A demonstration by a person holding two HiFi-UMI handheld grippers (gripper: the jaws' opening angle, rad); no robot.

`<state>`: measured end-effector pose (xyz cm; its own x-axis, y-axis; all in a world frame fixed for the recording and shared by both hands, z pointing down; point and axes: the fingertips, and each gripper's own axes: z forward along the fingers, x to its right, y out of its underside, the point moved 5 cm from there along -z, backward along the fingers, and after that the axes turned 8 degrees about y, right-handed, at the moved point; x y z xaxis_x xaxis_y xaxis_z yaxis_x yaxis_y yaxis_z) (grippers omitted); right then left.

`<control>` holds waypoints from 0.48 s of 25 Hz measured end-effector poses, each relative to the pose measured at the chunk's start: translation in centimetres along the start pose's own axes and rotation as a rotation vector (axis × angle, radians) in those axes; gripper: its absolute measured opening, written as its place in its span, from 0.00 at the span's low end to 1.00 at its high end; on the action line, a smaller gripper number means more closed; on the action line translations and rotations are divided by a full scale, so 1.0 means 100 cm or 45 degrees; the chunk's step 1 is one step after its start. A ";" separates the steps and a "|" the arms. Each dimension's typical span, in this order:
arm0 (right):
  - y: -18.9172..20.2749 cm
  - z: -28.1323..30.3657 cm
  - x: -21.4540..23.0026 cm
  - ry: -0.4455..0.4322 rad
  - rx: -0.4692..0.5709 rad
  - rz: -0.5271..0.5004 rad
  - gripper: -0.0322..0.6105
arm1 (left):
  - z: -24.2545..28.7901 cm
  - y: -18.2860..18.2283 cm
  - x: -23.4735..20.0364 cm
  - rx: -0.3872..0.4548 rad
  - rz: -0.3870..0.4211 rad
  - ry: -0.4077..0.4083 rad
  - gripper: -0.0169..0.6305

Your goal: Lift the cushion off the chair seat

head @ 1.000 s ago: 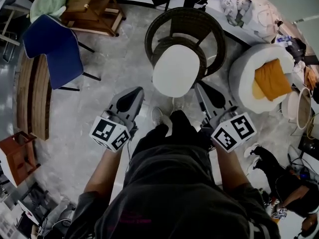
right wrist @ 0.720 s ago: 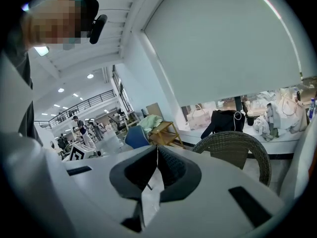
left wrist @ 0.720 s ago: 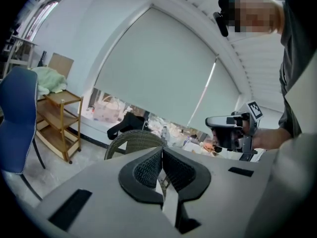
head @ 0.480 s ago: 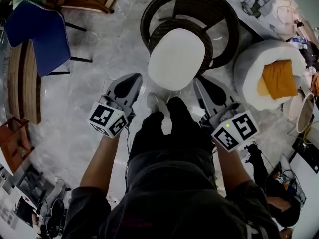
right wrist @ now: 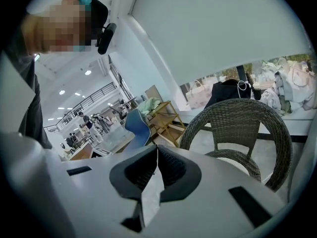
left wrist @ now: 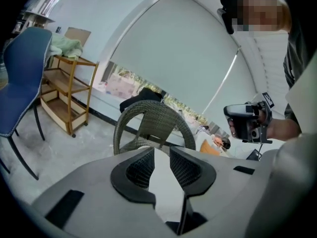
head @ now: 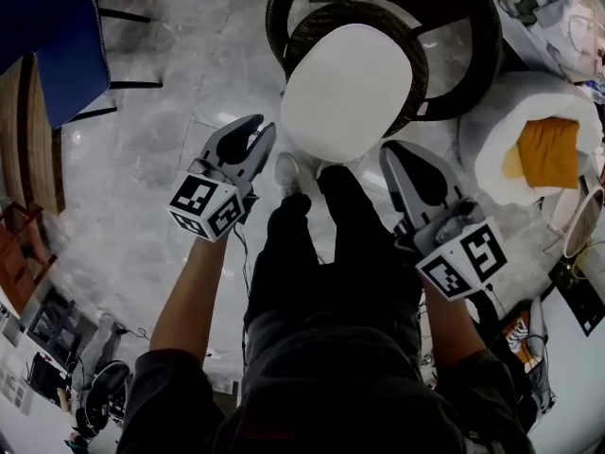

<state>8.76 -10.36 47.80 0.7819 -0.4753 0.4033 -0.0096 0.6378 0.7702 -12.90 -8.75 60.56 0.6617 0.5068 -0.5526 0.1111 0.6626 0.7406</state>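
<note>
A white oval cushion (head: 348, 91) lies on the seat of a dark wicker chair (head: 454, 83). My left gripper (head: 257, 132) hangs just left of the cushion's near edge, apart from it. Its jaws are opening, with a gap and nothing held between them. In the left gripper view that gripper (left wrist: 161, 150) points at the wicker chair (left wrist: 148, 125), and the pale cushion (left wrist: 163, 192) shows through the gap. My right gripper (head: 390, 151) is shut and empty, just right of the cushion's near edge. In the right gripper view its fingertips (right wrist: 156, 150) meet, with the wicker chair (right wrist: 237, 128) ahead to the right.
A blue chair (head: 47, 45) stands at the far left, with a wooden shelf cart (left wrist: 64, 93) behind it. A white round pouf (head: 501, 159) with an orange pillow (head: 548, 149) sits right of the wicker chair. The person's dark legs and pale shoe (head: 286, 170) are between the grippers.
Both grippers have sunk and come closer to the chair, which now looks larger. The left jaws, shut before, now stand apart. The right jaws stay shut.
</note>
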 end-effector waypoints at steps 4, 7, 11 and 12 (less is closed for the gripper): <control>0.027 0.018 0.016 0.015 -0.025 0.022 0.07 | 0.017 0.038 -0.026 -0.038 -0.050 0.004 0.21; 0.045 0.028 0.024 0.017 -0.047 0.023 0.07 | 0.030 0.064 -0.046 -0.063 -0.085 0.004 0.24; 0.066 0.039 0.043 0.030 -0.055 0.023 0.07 | 0.046 0.098 -0.069 -0.086 -0.119 -0.014 0.27; 0.071 0.042 0.047 0.034 -0.056 0.024 0.07 | 0.050 0.106 -0.075 -0.092 -0.131 -0.016 0.28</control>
<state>9.71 -10.61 57.22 0.7982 -0.4472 0.4037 0.0025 0.6726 0.7400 -12.97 -8.22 74.46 0.6590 0.4274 -0.6189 0.1251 0.7491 0.6505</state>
